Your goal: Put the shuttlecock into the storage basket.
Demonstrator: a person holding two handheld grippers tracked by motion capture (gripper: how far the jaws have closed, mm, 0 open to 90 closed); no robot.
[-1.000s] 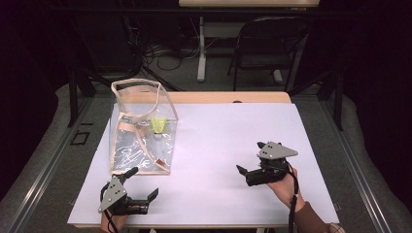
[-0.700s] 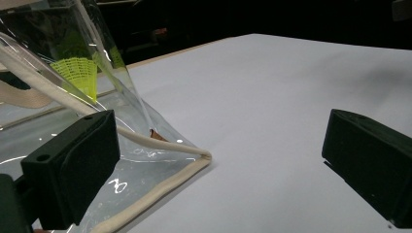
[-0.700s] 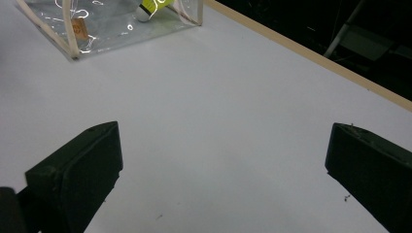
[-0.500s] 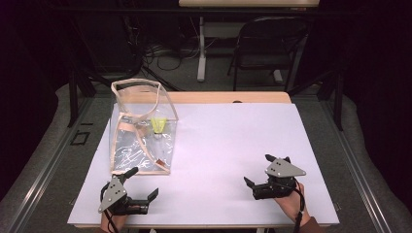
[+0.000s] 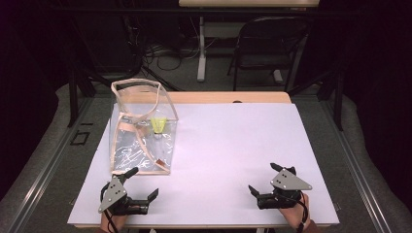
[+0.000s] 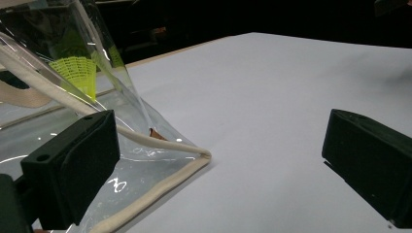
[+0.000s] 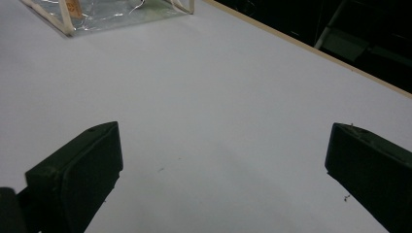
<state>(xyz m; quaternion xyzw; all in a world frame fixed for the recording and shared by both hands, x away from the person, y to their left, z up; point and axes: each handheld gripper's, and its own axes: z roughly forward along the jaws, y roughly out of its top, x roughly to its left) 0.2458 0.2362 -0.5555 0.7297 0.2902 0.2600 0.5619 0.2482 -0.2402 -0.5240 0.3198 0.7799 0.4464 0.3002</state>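
White table in dark room, clear bag left; left gripper and right gripper rest low, jaws wide, empty.

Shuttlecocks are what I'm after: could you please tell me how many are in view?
1. A yellow shuttlecock sits inside the clear bag at the table's far left, also seen through the bag's wall in the left gripper view. Creases and glare could hide more.

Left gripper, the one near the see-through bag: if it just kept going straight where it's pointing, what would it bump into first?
Probably the clear bag: its cream-trimmed bottom corner lies just ahead of the left gripper, toward one jaw. Depth is hard to judge; it might skim past onto the bare white table.
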